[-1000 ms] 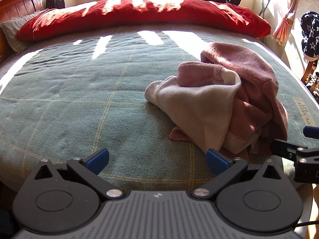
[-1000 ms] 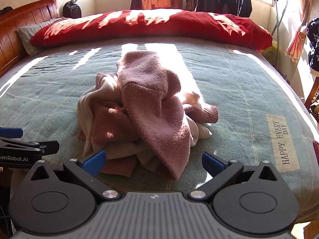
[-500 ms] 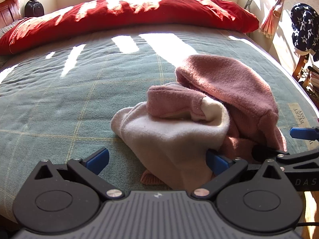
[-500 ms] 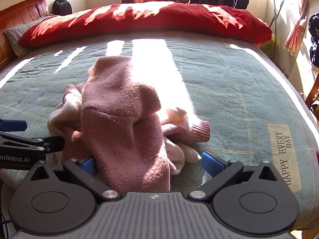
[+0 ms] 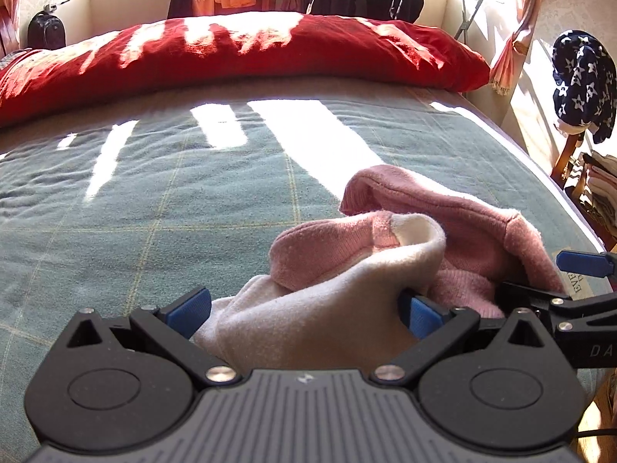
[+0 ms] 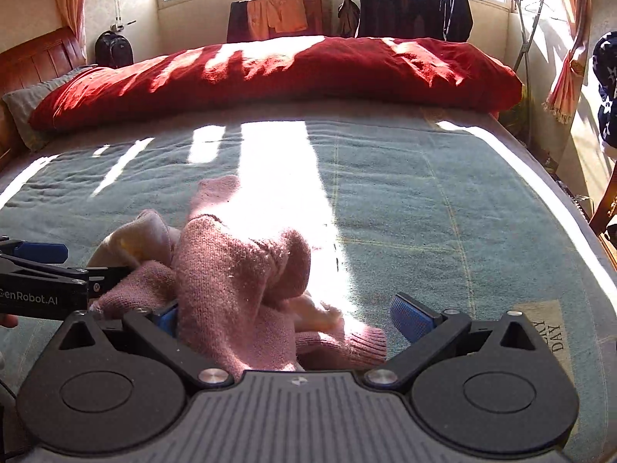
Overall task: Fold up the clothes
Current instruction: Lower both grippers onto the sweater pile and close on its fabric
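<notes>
While sunlight falls in stripes over it, the bed (image 5: 162,208) with its green checked cover fills most of both views. At its far side lies a long red duvet (image 5: 239,54), reaching from one edge to the other. Behind that, dark jackets (image 6: 416,4) hang on a rack near the window. A star-printed cloth (image 5: 582,85) hangs at the right side of the room.

On the near part of the bed lies the sweater (image 5: 435,223), a crumpled pink and cream heap, not folded. Its cream part is toward the left side, its pink knit part toward the right.

Both tools are pushed against this heap. On the left gripper (image 5: 304,310) the jaws stand wide, and the cream cloth bulges between the two blue pads without being pinched. On the right gripper (image 6: 287,316) the jaws are wide too; the pink knit lies between them and covers most of the left pad, while the right pad is free above the cover. A label (image 6: 551,328) with the word DAY is sewn on the cover near that pad.
</notes>
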`<state>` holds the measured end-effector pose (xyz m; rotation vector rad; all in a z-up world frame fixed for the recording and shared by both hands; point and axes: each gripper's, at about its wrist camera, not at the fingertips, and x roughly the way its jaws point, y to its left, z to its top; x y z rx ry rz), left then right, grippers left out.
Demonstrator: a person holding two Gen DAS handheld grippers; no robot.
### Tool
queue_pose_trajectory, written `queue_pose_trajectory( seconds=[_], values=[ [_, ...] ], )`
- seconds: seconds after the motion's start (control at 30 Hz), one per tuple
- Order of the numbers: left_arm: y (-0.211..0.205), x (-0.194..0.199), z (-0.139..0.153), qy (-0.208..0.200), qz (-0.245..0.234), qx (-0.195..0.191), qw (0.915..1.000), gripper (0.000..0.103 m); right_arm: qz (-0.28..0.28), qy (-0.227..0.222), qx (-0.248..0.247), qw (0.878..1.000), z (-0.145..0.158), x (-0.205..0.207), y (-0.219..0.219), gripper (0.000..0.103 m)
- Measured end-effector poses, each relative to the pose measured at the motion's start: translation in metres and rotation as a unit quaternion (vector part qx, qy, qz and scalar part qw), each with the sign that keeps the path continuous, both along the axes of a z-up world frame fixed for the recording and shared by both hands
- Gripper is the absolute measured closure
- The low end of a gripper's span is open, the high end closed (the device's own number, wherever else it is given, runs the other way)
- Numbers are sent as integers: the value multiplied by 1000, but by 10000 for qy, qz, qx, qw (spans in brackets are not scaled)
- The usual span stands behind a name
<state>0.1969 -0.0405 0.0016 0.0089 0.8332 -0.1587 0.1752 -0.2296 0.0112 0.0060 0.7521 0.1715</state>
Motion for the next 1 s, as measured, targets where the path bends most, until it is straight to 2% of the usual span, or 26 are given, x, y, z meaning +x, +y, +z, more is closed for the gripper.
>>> queue_pose_trajectory(
  seconds=[0.13, 0.37, 0.57, 0.67, 0.8, 1.0],
  values=[
    [1, -11, -12, 60, -101, 47, 9999, 0, 127, -26, -178, 9998, -3, -12, 7, 0],
    [17, -23, -37, 185, -395, -128, 9990, 0, 475, 9, -359, 9982, -17, -40, 20, 0],
    [30, -34, -59, 292, -647, -279, 9971, 0, 1196, -492, -571, 9900, -8, -70, 40, 0],
    [36, -38, -69, 305, -793, -359, 9957, 0, 1518, -489, -660, 9850, -19, -71, 48, 0],
    [45, -32, -75, 463, -881, -639, 9930, 0, 1663, -413, -709, 9827, -41, -66, 52, 0],
    [35, -38, -73, 416, -1146, -218, 9923, 0, 1644, 361, 201, 9855, -63, -43, 24, 0]
  ],
)
